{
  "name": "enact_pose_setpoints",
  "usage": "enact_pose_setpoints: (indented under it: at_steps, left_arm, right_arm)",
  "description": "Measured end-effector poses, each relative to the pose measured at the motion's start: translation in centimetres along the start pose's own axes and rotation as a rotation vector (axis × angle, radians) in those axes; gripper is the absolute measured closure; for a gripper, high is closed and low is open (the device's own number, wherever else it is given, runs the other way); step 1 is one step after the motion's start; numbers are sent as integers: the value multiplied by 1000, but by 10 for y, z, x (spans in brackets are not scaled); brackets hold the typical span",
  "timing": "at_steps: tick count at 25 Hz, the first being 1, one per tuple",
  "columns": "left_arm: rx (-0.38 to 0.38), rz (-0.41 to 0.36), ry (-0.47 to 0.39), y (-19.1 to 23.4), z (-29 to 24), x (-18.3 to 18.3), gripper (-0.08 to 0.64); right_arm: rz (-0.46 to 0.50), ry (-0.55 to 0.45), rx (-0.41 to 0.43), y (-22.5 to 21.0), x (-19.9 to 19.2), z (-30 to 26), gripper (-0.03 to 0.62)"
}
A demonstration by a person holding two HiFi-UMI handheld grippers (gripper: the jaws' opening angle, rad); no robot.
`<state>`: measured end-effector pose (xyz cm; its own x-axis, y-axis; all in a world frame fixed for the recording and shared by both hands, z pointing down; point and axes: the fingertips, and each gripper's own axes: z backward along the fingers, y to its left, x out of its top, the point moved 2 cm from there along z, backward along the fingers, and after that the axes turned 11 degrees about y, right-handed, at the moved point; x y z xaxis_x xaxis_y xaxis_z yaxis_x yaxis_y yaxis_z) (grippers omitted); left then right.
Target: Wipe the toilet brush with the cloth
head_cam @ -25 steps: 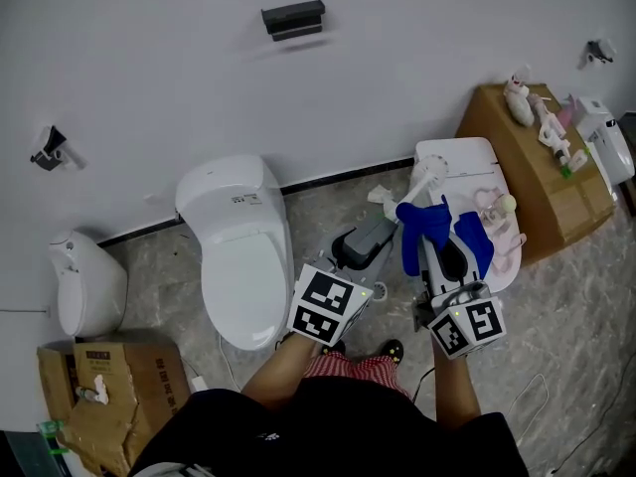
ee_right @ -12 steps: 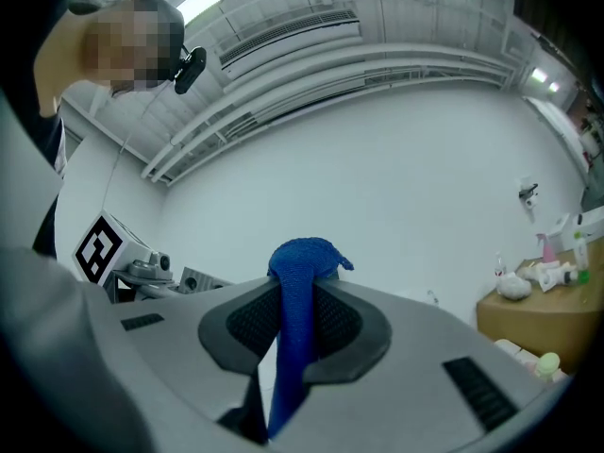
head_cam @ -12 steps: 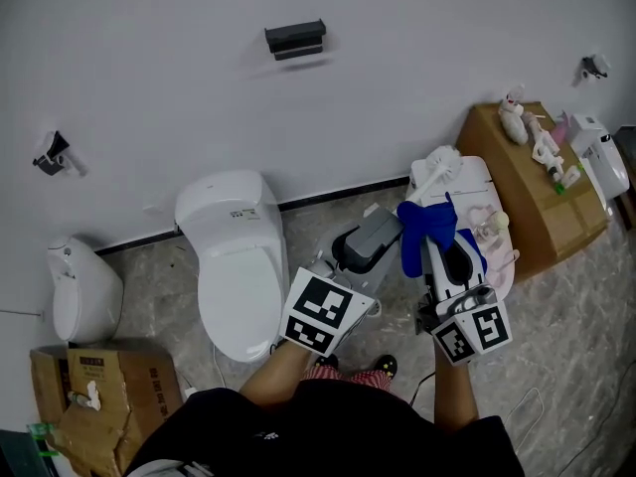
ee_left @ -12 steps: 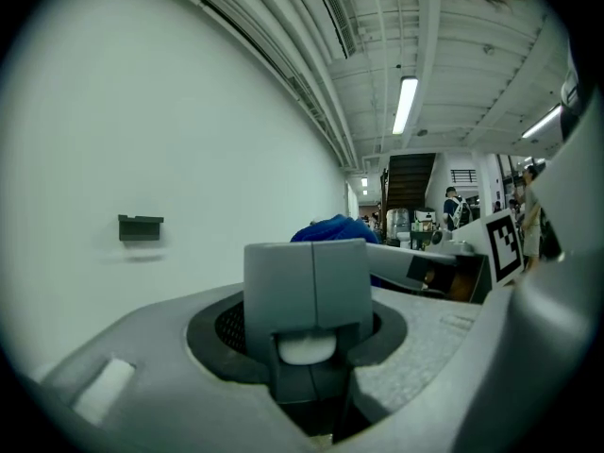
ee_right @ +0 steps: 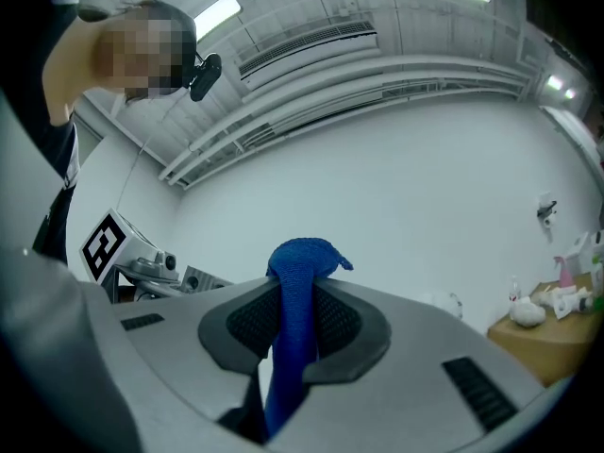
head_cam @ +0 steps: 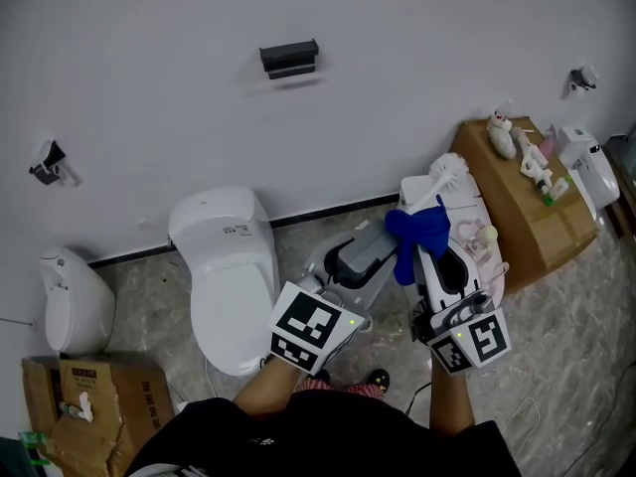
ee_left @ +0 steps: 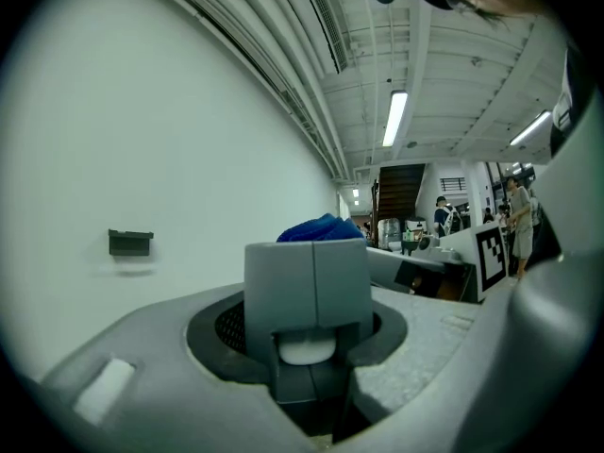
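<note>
The toilet brush point(head_cam: 446, 175) is held in the air over the floor, in front of the wall, between the toilet point(head_cam: 224, 266) and the white bench point(head_cam: 489, 266). Its white bristle head points up and away from the person, above the bench's back edge. Its shaft slants down to a grey handle end point(ee_left: 307, 272).

The left gripper point(ee_left: 307, 295) has that handle end between its jaws. They are set fairly wide because the block is thick, and they are closed on it.

The blue cloth point(head_cam: 417, 232) hangs over the shaft just below the head, with folds falling on either side. The right gripper point(ee_right: 294, 300) pinches a bunched fold of the cloth, its jaws narrow and tight on the fabric. In the head view the two grippers sit side by side, near each other.

By my reading, the wiping step is in hand: the cloth is on the shaft, but most of the shaft and the head look unwiped. The next move probably calls for the left gripper to keep the brush steady. The right would then draw the cloth along the shaft and over the head, pressing it against the brush so it does not slide off.
</note>
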<state>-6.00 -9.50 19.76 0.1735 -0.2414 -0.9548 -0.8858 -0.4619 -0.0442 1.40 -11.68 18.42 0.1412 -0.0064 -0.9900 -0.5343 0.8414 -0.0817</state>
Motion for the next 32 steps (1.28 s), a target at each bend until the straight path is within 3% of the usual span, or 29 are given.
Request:
enact_pose_setpoints:
  at_steps: [7,13,21,32]
  left_arm:
    - [-47,12,-62,-11,11,21,385]
    - [-43,-42,-81,-18,19,33,385]
    - [-83,30,-122,-20,28,41,385]
    - [-82,39,-140,-22,31,49,385]
  right_arm:
    - [38,-43,15,4,18,3,525]
    - [65,-61,1,9,26,2,525]
    - [117,-84,8,14,38,3,525]
    - [174,-97,-12,14,46,3,525]
